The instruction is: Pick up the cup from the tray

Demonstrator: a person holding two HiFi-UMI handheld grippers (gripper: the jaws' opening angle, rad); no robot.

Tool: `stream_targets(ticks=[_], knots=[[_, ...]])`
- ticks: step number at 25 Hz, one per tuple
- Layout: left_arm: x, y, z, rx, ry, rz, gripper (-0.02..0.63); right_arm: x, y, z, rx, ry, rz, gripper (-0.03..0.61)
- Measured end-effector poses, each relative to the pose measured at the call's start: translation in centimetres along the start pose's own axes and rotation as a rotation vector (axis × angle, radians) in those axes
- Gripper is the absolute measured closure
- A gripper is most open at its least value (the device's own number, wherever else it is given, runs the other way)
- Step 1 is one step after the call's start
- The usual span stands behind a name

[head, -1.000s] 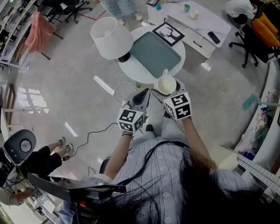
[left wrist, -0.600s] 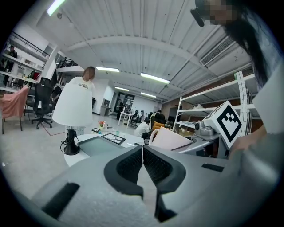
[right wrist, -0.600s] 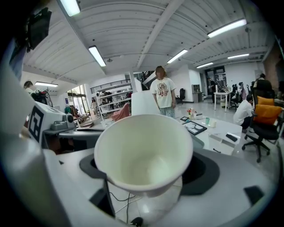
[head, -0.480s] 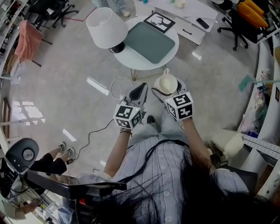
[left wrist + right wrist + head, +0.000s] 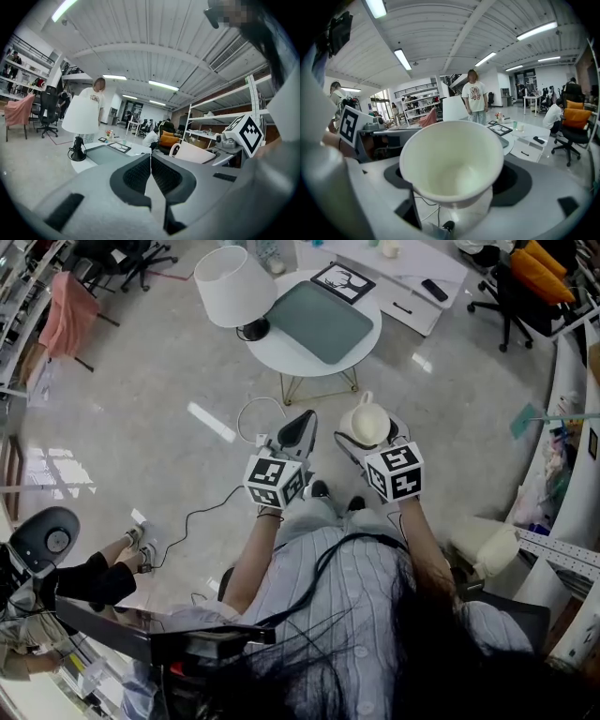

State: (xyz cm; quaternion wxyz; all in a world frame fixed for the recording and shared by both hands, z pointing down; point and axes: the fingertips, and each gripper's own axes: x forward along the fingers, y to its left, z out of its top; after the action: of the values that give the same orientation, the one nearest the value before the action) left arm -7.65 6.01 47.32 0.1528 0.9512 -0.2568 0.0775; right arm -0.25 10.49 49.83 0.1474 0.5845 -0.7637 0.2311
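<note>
A cream cup (image 5: 367, 422) with a handle is held in the air over the floor, with my right gripper (image 5: 368, 435) shut on it. In the right gripper view the cup (image 5: 452, 161) fills the middle, mouth toward the camera and empty, the jaws pressed to its sides. The grey-green tray (image 5: 323, 322) lies bare on the round white table (image 5: 281, 357), well ahead of both grippers. My left gripper (image 5: 302, 425) hangs just left of the cup, and its jaws (image 5: 150, 161) are shut on nothing. In the left gripper view the cup (image 5: 194, 152) shows to the right.
On the table stand a white lamp (image 5: 228, 282) and a framed picture (image 5: 342, 282). A white desk (image 5: 394, 277) stands behind it, office chairs further back. A cable (image 5: 202, 517) runs over the floor. A person (image 5: 474, 96) stands beyond the table, and another sits at the lower left (image 5: 94, 577).
The table and tray have drawn away toward the top of the head view. My right gripper has carried the cup back from the table edge to over the floor; the left gripper stayed beside it.
</note>
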Motion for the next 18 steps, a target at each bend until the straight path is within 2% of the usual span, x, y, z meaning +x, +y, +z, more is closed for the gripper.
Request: stream_targets(ticks=[3, 8, 18], knots=[[-0.7, -0.6, 0.1, 0.002, -0.03, 0.031, 0.6, -1.6, 0.2, -0.9, -0.002, 0.007, 0.01, 0.155], [-1.3, -2.2, -0.9, -0.017, -0.029, 0.061, 0.6, -3.7, 0.1, -2.1, -0.007, 0.008, 0.022, 0.155], [0.0, -5.5, -1.6, -0.003, -0.028, 0.053, 0.6, -5.6, -0.7, -3.0, -0.037, 0.01, 0.054, 0.155]])
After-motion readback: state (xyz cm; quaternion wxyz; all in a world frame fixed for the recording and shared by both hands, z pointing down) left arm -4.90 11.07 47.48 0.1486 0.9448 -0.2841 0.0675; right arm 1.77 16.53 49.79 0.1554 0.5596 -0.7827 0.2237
